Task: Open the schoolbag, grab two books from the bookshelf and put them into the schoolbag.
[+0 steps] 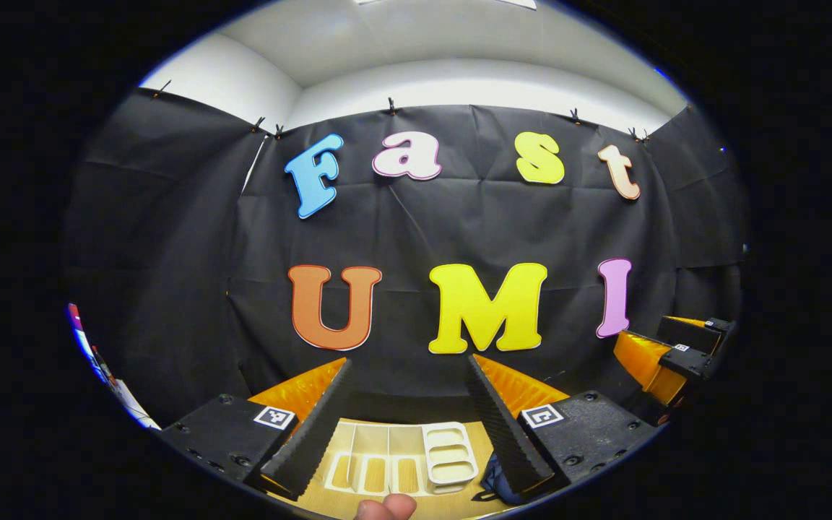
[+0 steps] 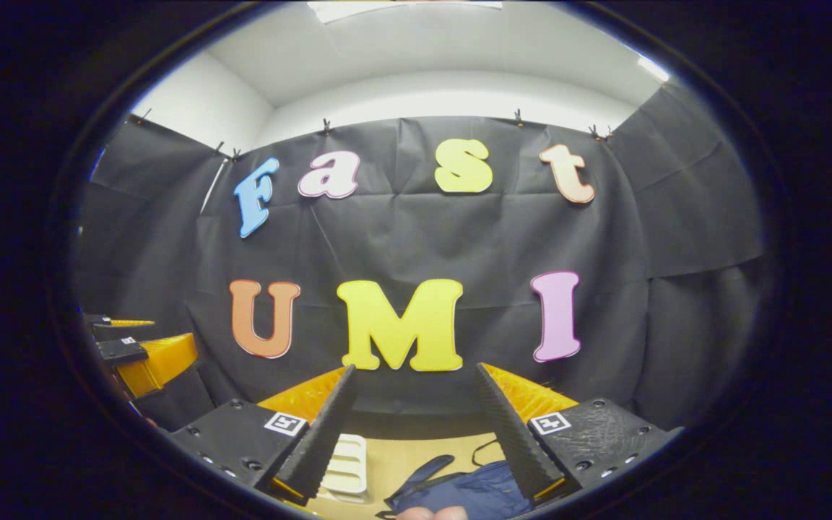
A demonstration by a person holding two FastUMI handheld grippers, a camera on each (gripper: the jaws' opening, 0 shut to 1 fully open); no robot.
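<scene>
both grippers hang high with jaws wide and empty, and the blue schoolbag [image 2: 470, 491] lies low on the table directly under the right gripper [image 2: 416, 390], so it seems nearer than the left gripper [image 1: 409, 379], which faces the white bookshelf [image 1: 401, 455].

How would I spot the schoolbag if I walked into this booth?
Look down at the light wooden table in front of the black cloth wall. The schoolbag lies at its near edge, to the right of a white rack. It is the soft dark blue thing with loose straps, while the rack is hard and pale.
</scene>
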